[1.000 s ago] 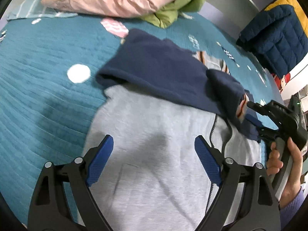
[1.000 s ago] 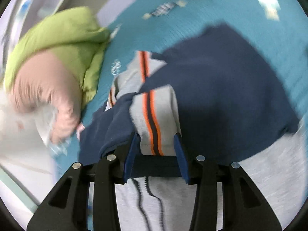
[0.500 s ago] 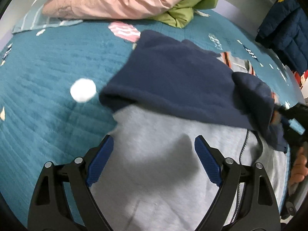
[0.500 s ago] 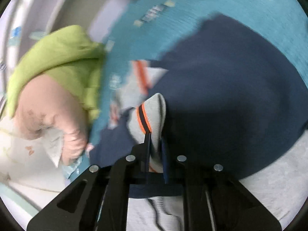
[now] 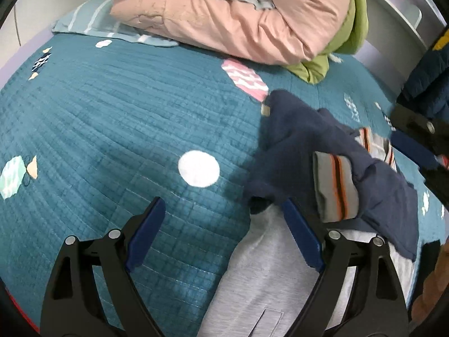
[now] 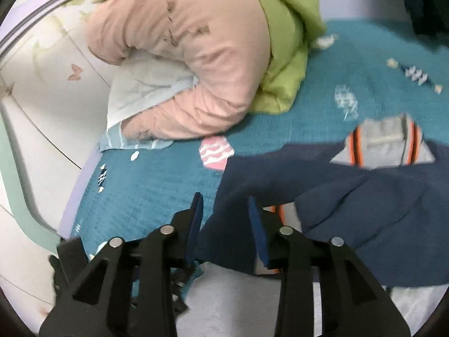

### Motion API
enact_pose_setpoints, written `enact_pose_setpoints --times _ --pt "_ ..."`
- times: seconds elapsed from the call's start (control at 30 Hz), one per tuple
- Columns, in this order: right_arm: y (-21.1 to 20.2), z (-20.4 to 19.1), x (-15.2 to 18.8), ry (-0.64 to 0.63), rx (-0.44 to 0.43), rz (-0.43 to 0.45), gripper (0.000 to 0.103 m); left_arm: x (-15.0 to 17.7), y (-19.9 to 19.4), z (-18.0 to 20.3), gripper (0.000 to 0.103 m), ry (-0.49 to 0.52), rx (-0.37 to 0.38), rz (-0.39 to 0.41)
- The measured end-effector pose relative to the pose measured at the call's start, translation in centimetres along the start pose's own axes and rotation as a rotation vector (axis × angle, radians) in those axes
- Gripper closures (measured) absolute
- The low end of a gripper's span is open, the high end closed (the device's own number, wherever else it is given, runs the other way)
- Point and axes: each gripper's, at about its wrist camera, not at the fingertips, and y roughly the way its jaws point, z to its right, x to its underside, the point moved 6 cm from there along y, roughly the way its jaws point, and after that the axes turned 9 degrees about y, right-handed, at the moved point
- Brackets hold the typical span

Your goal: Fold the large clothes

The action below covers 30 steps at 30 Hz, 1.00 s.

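From my left wrist camera the grey body of the jacket (image 5: 269, 275) runs off the bottom edge, and my right finger (image 5: 301, 234) covers part of its navy sleeve (image 5: 294, 146). The right gripper (image 5: 415, 140) is cut by the right edge there, so I cannot tell how its jaws stand in that view. On the right wrist camera the striped collar (image 6: 384, 143) and the small prints on the bedspread (image 6: 157, 188) are smeared by blur.

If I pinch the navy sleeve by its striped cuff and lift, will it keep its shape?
Probably not: the navy sleeve lies crumpled, so it likely droops. The ribbed striped cuff looks thicker and may hold a pinch better. Its fleecy surface probably will not slip.
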Motion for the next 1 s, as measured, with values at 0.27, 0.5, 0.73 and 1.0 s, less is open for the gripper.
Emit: enact_pose_setpoints --times 0.27,0.5,0.73,1.0 --pt "-5.4 15.7 -2.0 0.166 0.22 0.013 0.068 -3.1 1.3 3.4 0.016 0.114 0.052 -0.012" --pt "-7.1 26.0 0.2 0.328 0.351 -0.054 0.068 -5.8 2.5 9.7 0.016 0.29 0.083 0.003" --pt "-8.1 27.5 -0.7 0.321 0.239 -0.067 0.065 -8.2 5.4 8.5 0.016 0.283 0.045 -0.024" --pt "-10.9 36.2 -4.6 0.448 0.365 -0.045 0.052 -10.9 9.0 3.5 0.016 0.162 0.074 -0.112"
